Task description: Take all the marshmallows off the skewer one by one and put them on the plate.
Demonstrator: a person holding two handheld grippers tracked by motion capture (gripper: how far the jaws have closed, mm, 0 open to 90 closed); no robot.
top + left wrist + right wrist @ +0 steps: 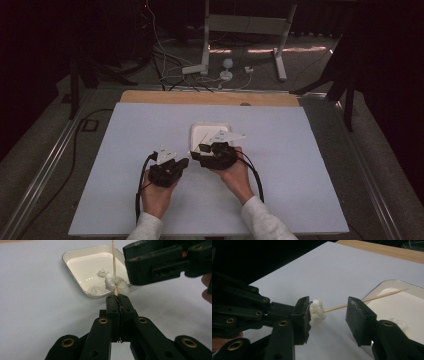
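Note:
My left gripper (117, 298) is shut on the bottom end of a thin wooden skewer (113, 257) that stands upright. A white soft lump (115, 284) is threaded on the skewer just above the jaw tips. My right gripper (328, 315) is open around the skewer, and its pads (358, 317) stand apart from both lump (317, 313) and stick (337, 307). In the high view both grippers, left (184, 162) and right (199, 150), meet at the near edge of a white square tray (196, 131). Two more white lumps (103, 272) lie in the tray (75, 255).
A pale grey mat (125, 150) covers the table, with a wooden strip (165, 96) along its far edge. Beyond the table are cables and a white stand (205, 60) on the dark floor. The person's hands and white sleeves (260, 220) come in from the bottom.

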